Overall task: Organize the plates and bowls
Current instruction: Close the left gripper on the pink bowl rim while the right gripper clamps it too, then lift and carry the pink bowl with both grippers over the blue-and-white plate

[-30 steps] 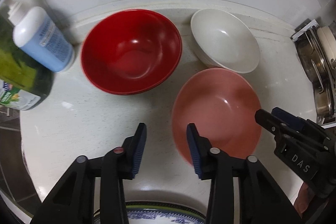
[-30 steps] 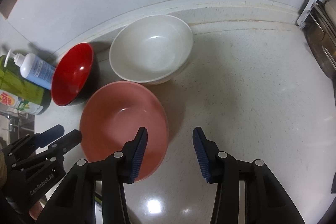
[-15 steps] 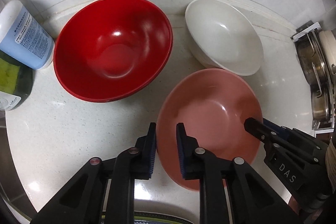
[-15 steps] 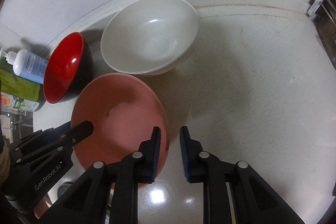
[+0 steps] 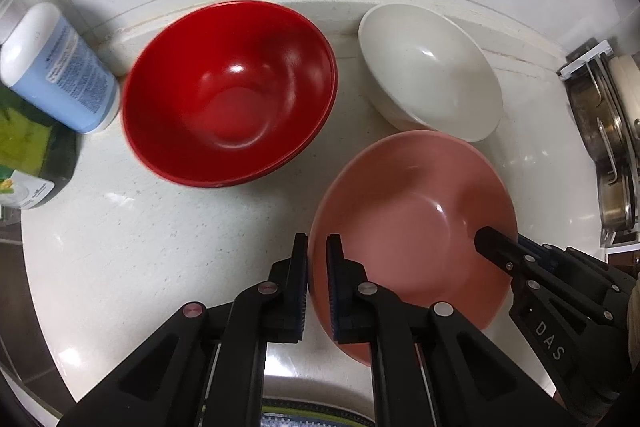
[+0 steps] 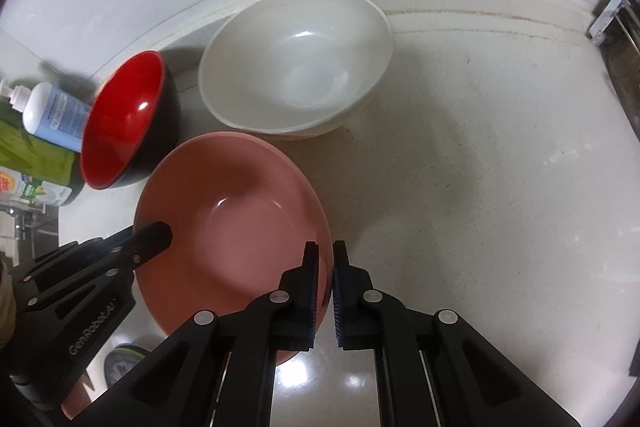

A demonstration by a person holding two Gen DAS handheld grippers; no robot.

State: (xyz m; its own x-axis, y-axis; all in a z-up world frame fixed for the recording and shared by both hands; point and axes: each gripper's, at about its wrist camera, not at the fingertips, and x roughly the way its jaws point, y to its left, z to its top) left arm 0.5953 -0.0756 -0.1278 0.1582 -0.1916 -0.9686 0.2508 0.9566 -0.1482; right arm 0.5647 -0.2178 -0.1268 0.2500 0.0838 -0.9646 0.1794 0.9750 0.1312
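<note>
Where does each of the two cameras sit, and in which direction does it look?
Left wrist: sits on the left gripper, looks forward and down at the counter; its fingers clamp the pink bowl's near-left rim, the right gripper enters at the lower right.
Right wrist: sits on the right gripper, looks the same way from further right; its fingers clamp the bowl's right rim, the left gripper enters at the lower left.
Shared: pink bowl, red bowl, white bowl, blue bottle.
</note>
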